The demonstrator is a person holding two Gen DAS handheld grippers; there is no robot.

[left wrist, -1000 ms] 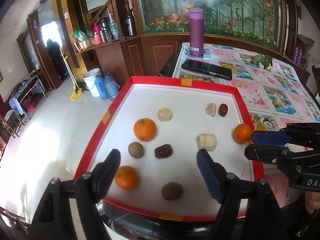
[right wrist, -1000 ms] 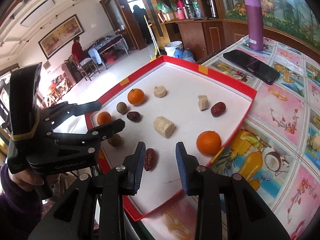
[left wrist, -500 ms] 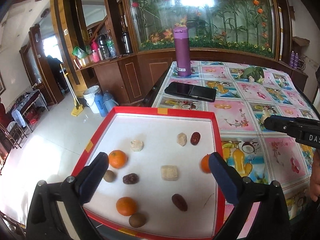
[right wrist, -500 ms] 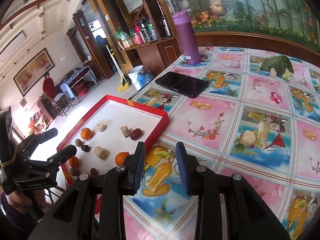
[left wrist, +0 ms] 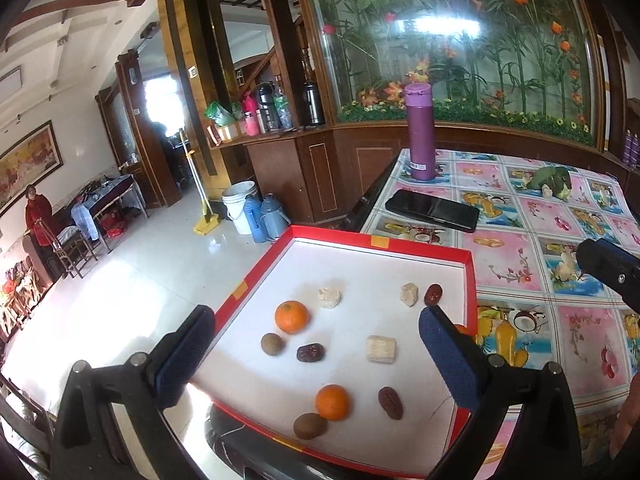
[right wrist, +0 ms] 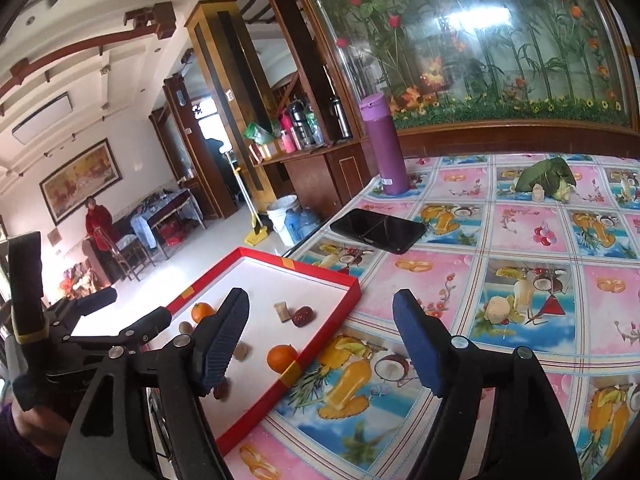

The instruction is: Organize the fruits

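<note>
The left gripper (left wrist: 316, 354) hung wide open and empty over the red-rimmed tray (left wrist: 471, 280), probably drawn back to take in the whole spread before a pick. Inside the tray the fruits lay scattered, unsorted: at nine o'clock an orange (left wrist: 292, 316) with a brown round fruit (left wrist: 273, 344) and a dark date (left wrist: 310, 352) just below it; near the centre a pale cube (left wrist: 381, 349); at six o'clock a second orange (left wrist: 332, 401) touching another brown fruit (left wrist: 310, 425), a date (left wrist: 391, 402) beside them; at one o'clock a pale chunk (left wrist: 409, 294) next to a date (left wrist: 433, 294). A third orange (right wrist: 282, 357) sat against the right rim. Further right, the right gripper (right wrist: 320, 340) had just been opening, with nothing between its jaws, above the fruit-print tablecloth (right wrist: 520, 240). Beyond lay a black phone (right wrist: 378, 230) and a purple flask (right wrist: 384, 144), whose label was too small to read.
</note>
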